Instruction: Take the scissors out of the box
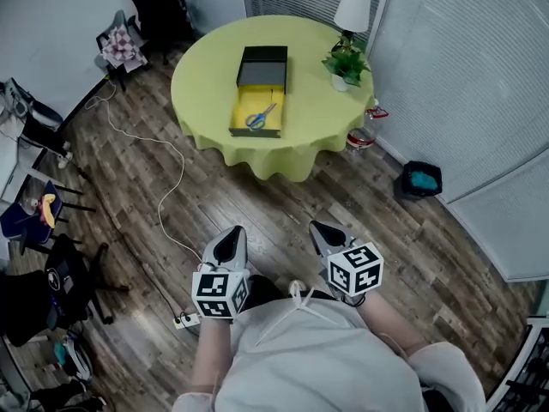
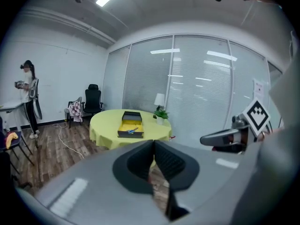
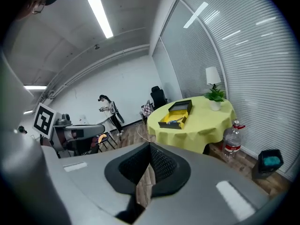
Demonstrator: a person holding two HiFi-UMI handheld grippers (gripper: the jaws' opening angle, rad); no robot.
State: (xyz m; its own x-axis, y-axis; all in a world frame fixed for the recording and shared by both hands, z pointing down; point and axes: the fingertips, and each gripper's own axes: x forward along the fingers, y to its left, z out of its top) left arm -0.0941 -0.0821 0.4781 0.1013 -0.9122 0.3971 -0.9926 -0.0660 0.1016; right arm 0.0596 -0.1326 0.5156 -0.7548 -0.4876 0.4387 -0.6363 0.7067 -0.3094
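Okay, both hand-held grippers are low in the head view, over the wood floor [image 1: 283, 204] and well apart from the table [image 1: 206, 84]. The left hand-held gripper [image 1: 230, 237] has its jaws pressed together with nothing between them. The right hand-held gripper [image 1: 322, 230] is the same, jaws together and empty. Both point toward the table.

The table is round with a yellow-green cloth. The box [image 1: 254, 132] sits on it, open, with a yellow lining and its dark lid part at the far end. The scissors [image 1: 260, 116], with blue handles, lie inside the box on the yellow lining, untouched. A potted plant [image 1: 346, 65] and a white lamp [image 1: 352, 11] stand on the table's right side. A water bottle [image 1: 364, 131] stands on the floor by the table edge, with a dark bin [image 1: 419, 179] farther right. A white cable [image 1: 163, 144] runs across the floor at left.
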